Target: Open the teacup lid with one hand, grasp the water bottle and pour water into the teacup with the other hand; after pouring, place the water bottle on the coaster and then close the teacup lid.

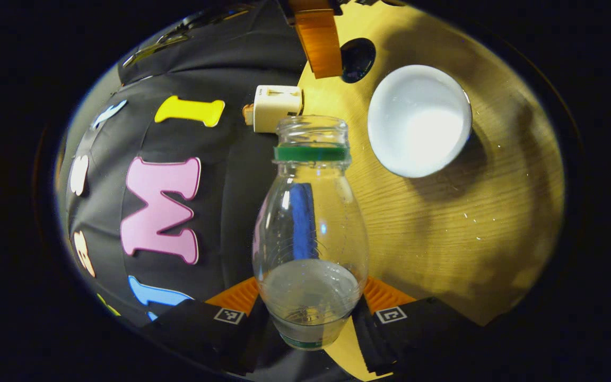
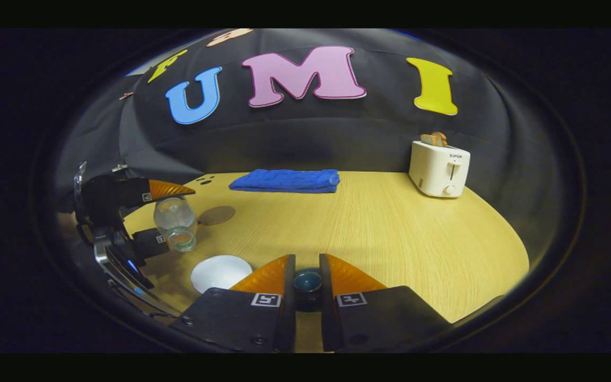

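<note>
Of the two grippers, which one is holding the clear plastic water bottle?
The left gripper: its orange fingers clamp the tilted clear plastic water bottle. The right gripper grips a small dark lid instead.

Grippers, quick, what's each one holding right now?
Left gripper: shut on the bottle, tilted toward the cup.
Right gripper: shut on the lid.

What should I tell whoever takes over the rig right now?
Left gripper: shut on the uncapped water bottle, tilted sideways near the teacup, water still inside.
Right gripper: shut on the teacup lid, held off the cup.
Coaster sits bare on the table.
Done: lid off, bottle grasped.
Left: finish pouring, set the bottle on the coaster, close the lid.
</note>
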Available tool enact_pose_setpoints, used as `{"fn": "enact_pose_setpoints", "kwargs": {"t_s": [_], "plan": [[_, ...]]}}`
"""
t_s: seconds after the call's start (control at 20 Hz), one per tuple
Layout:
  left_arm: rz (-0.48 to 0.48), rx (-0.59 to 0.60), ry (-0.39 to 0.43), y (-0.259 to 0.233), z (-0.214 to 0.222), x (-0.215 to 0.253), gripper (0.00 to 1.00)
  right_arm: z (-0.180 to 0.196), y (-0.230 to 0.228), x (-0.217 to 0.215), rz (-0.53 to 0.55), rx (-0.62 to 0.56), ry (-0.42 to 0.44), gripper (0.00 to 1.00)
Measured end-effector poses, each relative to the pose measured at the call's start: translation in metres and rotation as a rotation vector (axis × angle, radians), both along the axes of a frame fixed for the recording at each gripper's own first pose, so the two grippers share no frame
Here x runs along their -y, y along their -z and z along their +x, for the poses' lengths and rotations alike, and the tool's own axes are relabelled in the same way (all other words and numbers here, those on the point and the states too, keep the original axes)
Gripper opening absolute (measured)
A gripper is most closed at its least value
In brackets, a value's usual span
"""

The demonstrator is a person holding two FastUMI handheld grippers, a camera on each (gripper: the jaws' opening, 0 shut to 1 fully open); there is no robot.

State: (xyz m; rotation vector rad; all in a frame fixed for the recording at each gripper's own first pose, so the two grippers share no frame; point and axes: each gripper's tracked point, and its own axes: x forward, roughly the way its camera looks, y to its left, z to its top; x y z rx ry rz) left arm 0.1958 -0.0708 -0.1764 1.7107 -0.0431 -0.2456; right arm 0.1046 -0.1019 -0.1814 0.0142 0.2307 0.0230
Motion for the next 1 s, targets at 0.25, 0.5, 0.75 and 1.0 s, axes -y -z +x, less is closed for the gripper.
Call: {"fn": "enact_pose_setpoints", "kwargs": {"t_s": [0.25, 0.5, 0.75, 1.0], "plan": [[0.105, 0.018, 0.068, 0.002, 0.005, 0.009, 0.75, -0.002, 0.0, 0.003, 0.009, 0.007, 0.004, 0.19], [0.191, 0.036, 0.141, 0.004, 0.01, 0.022, 0.75, -0.005, 0.004, 0.007, 0.022, 0.007, 0.015, 0.19], [0.251, 0.044, 0.183, 0.001, 0.012, 0.026, 0.75, -0.011, 0.009, 0.01, 0.027, -0.002, 0.022, 0.23], [0.284, 0.056, 0.211, 0.0, 0.015, 0.028, 0.75, -0.012, 0.012, 0.009, 0.029, -0.017, 0.025, 0.23]]}}
